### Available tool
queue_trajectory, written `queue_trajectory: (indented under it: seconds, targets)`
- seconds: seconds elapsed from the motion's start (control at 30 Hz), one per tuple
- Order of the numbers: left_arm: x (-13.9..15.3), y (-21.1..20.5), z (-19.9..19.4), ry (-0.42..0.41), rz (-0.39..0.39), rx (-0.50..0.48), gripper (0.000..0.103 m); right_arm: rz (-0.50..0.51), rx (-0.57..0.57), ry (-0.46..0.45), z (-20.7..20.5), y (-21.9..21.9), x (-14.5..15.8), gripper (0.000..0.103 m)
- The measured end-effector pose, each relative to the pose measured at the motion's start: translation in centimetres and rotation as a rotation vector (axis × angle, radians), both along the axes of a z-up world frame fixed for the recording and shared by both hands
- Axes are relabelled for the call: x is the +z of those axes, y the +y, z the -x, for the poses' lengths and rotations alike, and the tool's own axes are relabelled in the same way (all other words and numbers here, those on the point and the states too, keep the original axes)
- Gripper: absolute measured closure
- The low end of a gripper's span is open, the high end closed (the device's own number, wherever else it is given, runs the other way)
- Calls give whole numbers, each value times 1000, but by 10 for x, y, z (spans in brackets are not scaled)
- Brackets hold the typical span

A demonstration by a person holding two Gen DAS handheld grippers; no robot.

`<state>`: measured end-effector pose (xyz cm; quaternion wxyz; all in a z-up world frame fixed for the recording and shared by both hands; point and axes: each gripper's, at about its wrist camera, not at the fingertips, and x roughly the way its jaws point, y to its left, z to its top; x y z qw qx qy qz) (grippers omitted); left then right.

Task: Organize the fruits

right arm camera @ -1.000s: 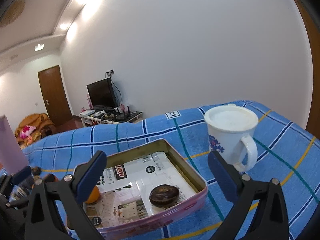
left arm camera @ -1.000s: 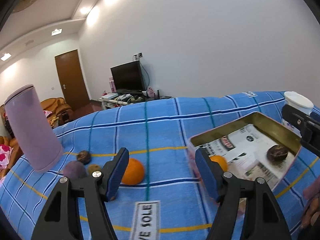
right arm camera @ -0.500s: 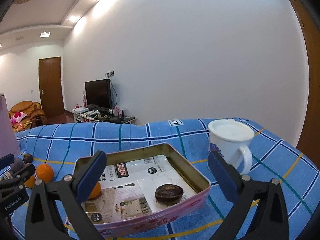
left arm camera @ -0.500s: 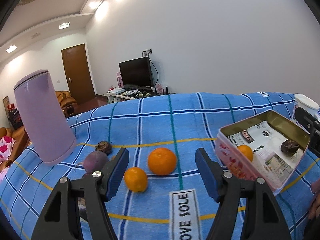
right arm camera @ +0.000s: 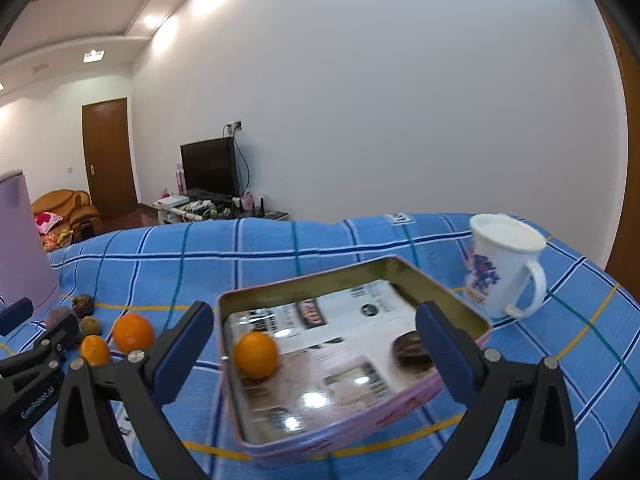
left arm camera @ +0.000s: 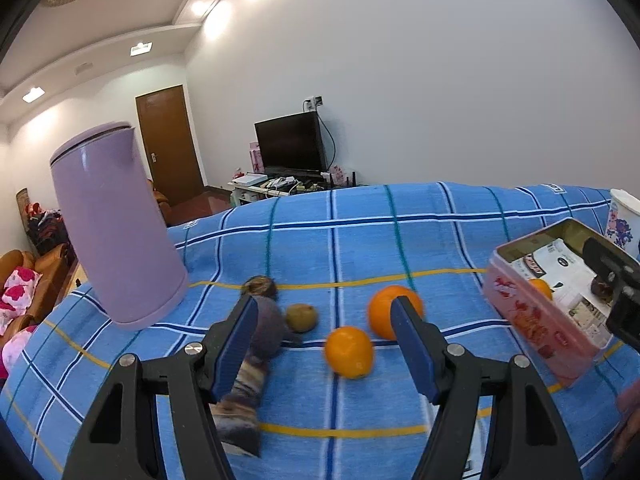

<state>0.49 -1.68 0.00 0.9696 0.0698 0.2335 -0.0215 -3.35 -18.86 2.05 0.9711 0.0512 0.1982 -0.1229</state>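
On the blue checked cloth lie a small orange (left arm camera: 349, 352), a larger orange (left arm camera: 390, 315), a green-brown kiwi (left arm camera: 301, 317), a dark round fruit (left arm camera: 259, 287) and a purple sweet potato (left arm camera: 266, 330). My left gripper (left arm camera: 326, 354) is open and empty, just above and in front of them. A pink tin (right arm camera: 400, 412) holds an orange (right arm camera: 256, 355) and a dark round fruit (right arm camera: 412, 353); it also shows in the left wrist view (left arm camera: 536, 320). My right gripper (right arm camera: 314, 350) is open and empty, straddling the tin.
A tall lilac jug (left arm camera: 116, 232) stands at the left of the fruits. A white flowered mug (right arm camera: 504, 266) stands right of the tin. The left gripper's body (right arm camera: 32, 360) shows at the lower left of the right wrist view. The cloth's far edge drops off toward the room.
My left gripper has swung left from the tin to the loose fruits. My right gripper has moved closer over the tin and a little left.
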Motion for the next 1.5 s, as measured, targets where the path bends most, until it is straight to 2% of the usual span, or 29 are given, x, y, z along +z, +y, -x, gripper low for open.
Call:
queue_trajectory:
  seconds: [0.43,0.97,1.3,1.37,1.5]
  targets:
    - [-2,52,-8,32,33,25,33,76,5,-5,-14,68,4,0]
    - [-8,82,-18,83,57,52,33,30,29,31,-35,99,1,0]
    - [-4,81,-9,19,34,69,33,40,36,-16,-28,107,4,0]
    - [-2,81,-7,6,32,75,28,42,33,-36,-24,107,5,0]
    - [2,81,1,-39,26,85,26,49,37,-53,-22,109,7,0]
